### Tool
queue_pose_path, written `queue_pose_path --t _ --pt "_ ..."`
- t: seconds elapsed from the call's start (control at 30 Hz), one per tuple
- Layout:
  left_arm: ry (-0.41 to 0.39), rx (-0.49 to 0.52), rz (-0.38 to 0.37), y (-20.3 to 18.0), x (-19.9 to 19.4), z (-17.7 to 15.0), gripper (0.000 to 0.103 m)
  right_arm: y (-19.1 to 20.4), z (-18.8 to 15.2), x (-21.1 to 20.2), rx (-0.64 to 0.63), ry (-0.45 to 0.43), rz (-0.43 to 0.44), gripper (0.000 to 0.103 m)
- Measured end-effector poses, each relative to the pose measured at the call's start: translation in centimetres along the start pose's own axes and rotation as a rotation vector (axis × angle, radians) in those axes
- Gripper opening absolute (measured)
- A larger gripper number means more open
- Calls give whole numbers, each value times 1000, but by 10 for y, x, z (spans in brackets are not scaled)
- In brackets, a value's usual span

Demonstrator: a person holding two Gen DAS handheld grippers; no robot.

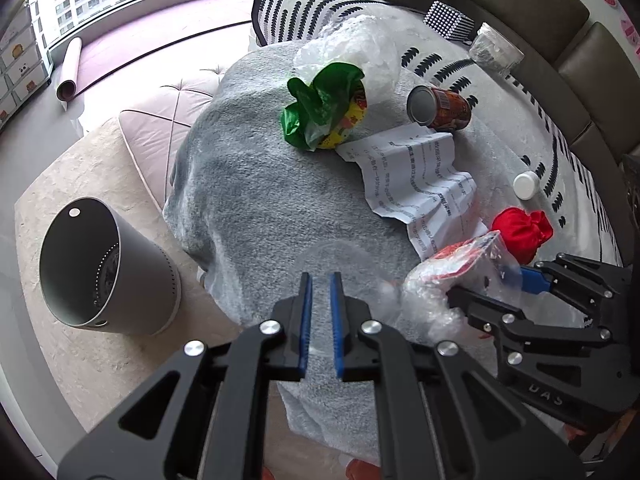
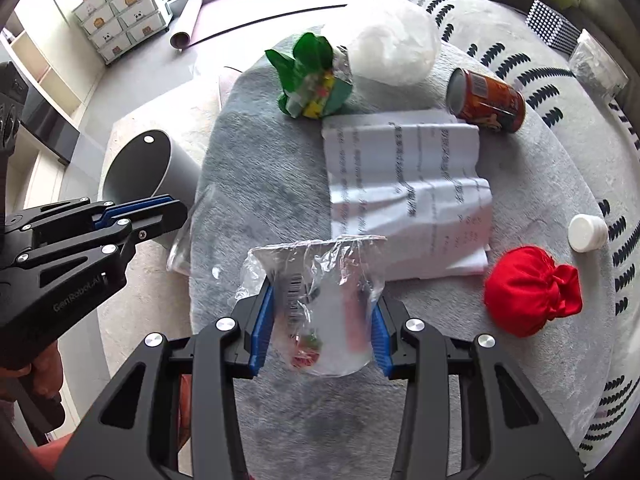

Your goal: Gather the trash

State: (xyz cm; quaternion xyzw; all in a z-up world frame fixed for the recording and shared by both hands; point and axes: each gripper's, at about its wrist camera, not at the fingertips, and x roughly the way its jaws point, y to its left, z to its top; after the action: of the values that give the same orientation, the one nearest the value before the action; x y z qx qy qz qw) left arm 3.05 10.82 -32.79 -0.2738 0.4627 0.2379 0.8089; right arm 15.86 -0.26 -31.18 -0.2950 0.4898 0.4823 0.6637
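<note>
A grey blanket point(image 1: 260, 200) over a low table holds the trash: a green and yellow wrapper point(image 1: 324, 108) point(image 2: 310, 80), an orange can point(image 1: 438, 108) point(image 2: 486, 98) on its side, a printed paper sheet point(image 1: 420, 176) point(image 2: 408, 192), a white plastic bag point(image 2: 392, 52). My right gripper point(image 2: 320, 328) point(image 1: 492, 284) has its fingers around a clear plastic bag point(image 2: 316, 300) point(image 1: 452, 276) near the table's front edge. My left gripper point(image 1: 319, 300) point(image 2: 176, 212) is empty, jaws nearly together, over the blanket's front left. A grey open bin point(image 1: 100, 268) point(image 2: 140, 168) stands on the floor to the left.
A red cloth pouch point(image 1: 522, 232) point(image 2: 528, 296) and a white jar lid point(image 1: 526, 186) point(image 2: 586, 232) lie at the right. A sofa point(image 1: 560, 20) runs along the back right. A pink ottoman point(image 1: 160, 120) and rolled mat point(image 1: 70, 68) are at the left.
</note>
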Motion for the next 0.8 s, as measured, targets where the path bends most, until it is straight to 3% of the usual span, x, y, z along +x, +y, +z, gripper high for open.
queue_pose_path --t 0.27,0.8 --pt "-8 -30 -15 24 -2 7 6 23 17 2 -11 2 -6 40" --pt "60 -13 -85 17 8 2 10 15 15 6 26 17 -16 40"
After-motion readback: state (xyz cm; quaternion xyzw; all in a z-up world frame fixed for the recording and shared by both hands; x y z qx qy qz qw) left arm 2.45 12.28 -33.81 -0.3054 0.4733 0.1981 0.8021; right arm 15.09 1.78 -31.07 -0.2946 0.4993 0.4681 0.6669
